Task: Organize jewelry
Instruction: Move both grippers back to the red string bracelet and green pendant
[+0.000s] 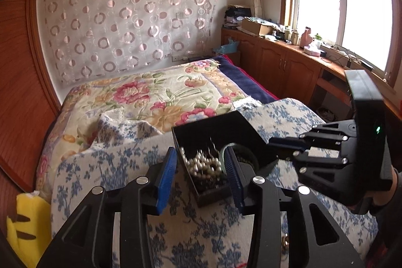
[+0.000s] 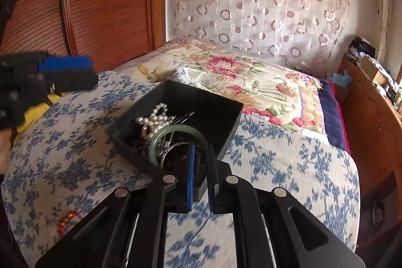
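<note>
A black open box (image 1: 221, 127) (image 2: 201, 99) sits on a blue-flowered cloth and holds a white pearl strand (image 1: 201, 165) (image 2: 153, 119), a green jade bangle (image 2: 176, 133) (image 1: 222, 151) and dark beads. My left gripper (image 1: 199, 167) is open, its blue pads either side of the box's near corner. It also shows at the left edge of the right wrist view (image 2: 67, 72). My right gripper (image 2: 202, 167) is nearly shut at the box's near edge; nothing shows between its pads. It reaches toward the box from the right in the left wrist view (image 1: 284, 146).
A red and gold bead string (image 2: 66, 219) lies on the blue-flowered cloth (image 2: 276, 167) at lower left. A floral blanket (image 1: 155, 92) covers the bed beyond. A yellow plush (image 1: 27, 225) sits at left. Wooden cabinets (image 1: 284, 62) line the window side.
</note>
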`<state>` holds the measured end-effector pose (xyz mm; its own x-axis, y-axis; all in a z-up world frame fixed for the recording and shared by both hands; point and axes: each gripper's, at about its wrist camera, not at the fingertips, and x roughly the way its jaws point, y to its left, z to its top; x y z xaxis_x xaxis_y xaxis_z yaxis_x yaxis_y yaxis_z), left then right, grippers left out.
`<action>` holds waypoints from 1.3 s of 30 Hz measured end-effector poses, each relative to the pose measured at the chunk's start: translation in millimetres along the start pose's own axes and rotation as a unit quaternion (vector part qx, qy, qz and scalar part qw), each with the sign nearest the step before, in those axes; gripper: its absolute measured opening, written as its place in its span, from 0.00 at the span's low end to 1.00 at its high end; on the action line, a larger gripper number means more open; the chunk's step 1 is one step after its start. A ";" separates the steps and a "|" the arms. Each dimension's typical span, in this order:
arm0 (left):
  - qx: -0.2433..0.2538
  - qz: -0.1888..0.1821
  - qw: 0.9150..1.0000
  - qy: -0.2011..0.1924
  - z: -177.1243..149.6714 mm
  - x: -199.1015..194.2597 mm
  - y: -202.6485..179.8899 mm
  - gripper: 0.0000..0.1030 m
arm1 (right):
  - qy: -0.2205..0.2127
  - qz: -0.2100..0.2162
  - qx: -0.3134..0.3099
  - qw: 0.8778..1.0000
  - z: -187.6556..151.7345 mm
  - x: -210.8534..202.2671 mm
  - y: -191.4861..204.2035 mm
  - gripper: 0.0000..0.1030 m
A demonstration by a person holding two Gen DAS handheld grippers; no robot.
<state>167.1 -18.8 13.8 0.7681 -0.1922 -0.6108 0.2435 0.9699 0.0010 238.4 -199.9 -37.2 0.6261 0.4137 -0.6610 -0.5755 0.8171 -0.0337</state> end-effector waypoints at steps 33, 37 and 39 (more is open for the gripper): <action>-0.014 -0.029 0.994 0.101 -139.2 -29.9 -41.6 0.24 | 0.042 0.033 0.053 0.997 -120.6 -64.5 55.1 0.26; -0.016 -0.026 0.993 0.112 -144.4 -24.3 -42.6 0.18 | 0.045 0.030 0.051 0.997 -127.8 -68.9 63.0 0.26; -0.018 -0.024 0.993 0.114 -145.0 -22.3 -42.0 0.18 | 0.046 0.033 0.051 0.997 -129.4 -69.3 65.2 0.26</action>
<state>53.9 -33.5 -87.5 0.6007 -0.2028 -0.7733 0.2520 0.9660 -0.0575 89.4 -227.3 -90.7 0.5346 0.4325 -0.7260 -0.5543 0.8280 0.0851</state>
